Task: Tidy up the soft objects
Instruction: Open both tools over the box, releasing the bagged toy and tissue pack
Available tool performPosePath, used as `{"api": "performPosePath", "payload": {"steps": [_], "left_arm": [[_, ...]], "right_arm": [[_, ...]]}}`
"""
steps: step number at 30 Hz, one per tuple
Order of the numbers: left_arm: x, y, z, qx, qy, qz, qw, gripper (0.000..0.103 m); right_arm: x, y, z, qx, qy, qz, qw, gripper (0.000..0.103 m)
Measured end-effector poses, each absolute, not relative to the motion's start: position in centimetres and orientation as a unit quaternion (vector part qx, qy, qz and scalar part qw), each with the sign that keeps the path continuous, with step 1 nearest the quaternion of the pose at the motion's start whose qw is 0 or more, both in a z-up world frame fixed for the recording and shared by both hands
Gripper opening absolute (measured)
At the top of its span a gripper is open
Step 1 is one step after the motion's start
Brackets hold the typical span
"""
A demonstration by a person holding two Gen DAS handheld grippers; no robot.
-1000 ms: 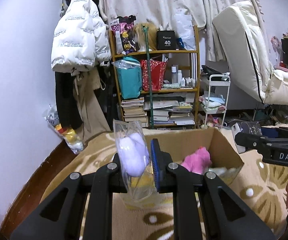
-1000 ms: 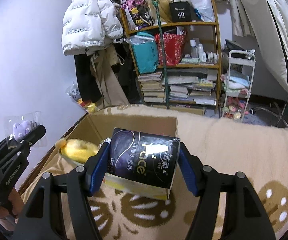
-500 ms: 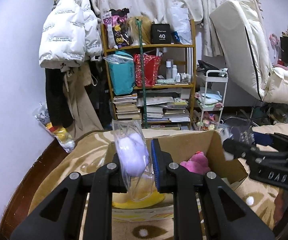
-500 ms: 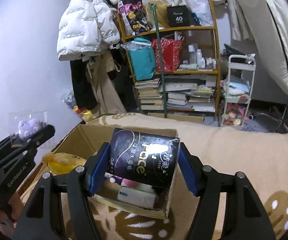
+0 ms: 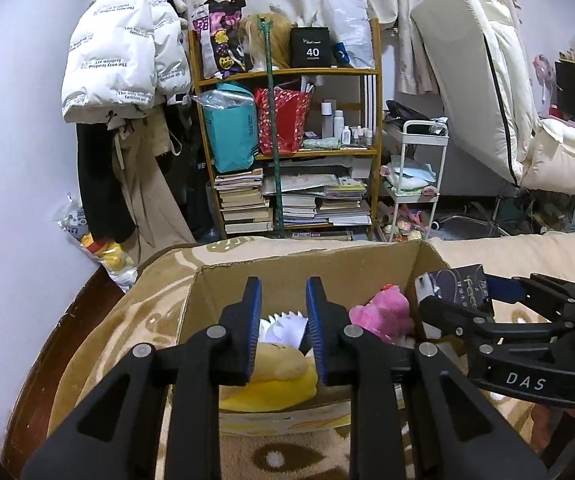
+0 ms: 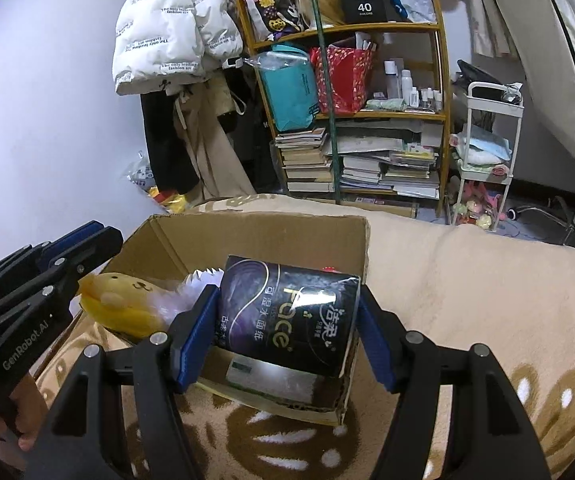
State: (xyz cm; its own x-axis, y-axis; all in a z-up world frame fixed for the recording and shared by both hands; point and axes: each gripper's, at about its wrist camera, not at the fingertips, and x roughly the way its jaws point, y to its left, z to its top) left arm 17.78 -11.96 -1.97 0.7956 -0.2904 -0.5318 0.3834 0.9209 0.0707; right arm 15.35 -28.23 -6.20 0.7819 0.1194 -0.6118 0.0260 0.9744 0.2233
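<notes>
Beige patterned bedding is carrying the cardboard box (image 6: 247, 236); my right fingers (image 6: 287, 336) are clamping the tissue pack (image 6: 287, 316) directly above its near corner, while my left fingers (image 5: 281, 320) are hovering parted, holding nothing.

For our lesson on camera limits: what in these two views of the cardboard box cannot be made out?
- Box floor: right view, hidden by the tissue pack in the right claw.
- Yellow plush: left view, partly behind the left claw.
- White item: both views, too covered to identify.
</notes>
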Motion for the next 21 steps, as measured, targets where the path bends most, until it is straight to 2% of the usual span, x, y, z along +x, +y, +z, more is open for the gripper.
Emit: {"api": "performPosePath", "payload": {"steps": [7,9,10,11,14,16,19,21], "left_arm": [[17.9,-11.4,-2.2,0.089,0.269,-0.168,0.944,0.032],[17.8,-11.3,-2.1,0.091,0.267,-0.166,0.945,0.038],[17.7,-11.2,-2.1,0.093,0.263,-0.164,0.946,0.044],[17.6,-11.2,-1.9,0.096,0.258,-0.161,0.948,0.049],[16.7,-10.8,-1.5,0.108,0.241,-0.152,0.952,0.055],[16.3,-10.5,-1.1,0.111,0.235,-0.145,0.955,0.057],[15.5,-9.9,-0.4,0.109,0.224,-0.137,0.959,0.070],[14.9,-9.5,0.0,0.110,0.218,-0.134,0.960,0.076]], "right_arm": [[15.5,-28.4,-6.7,0.112,0.334,0.026,0.935,0.072],[15.4,-28.2,-6.8,0.103,0.334,0.024,0.937,0.073],[15.5,-28.1,-6.8,0.098,0.336,0.024,0.936,0.073],[15.5,-27.9,-6.8,0.092,0.337,0.024,0.937,0.075],[15.4,-27.8,-6.7,0.086,0.338,0.019,0.937,0.082],[15.2,-27.9,-6.6,0.090,0.340,0.021,0.936,0.082],[14.6,-27.9,-6.2,0.091,0.339,0.018,0.936,0.086],[14.0,-28.0,-5.6,0.090,0.331,0.013,0.939,0.093]]}}
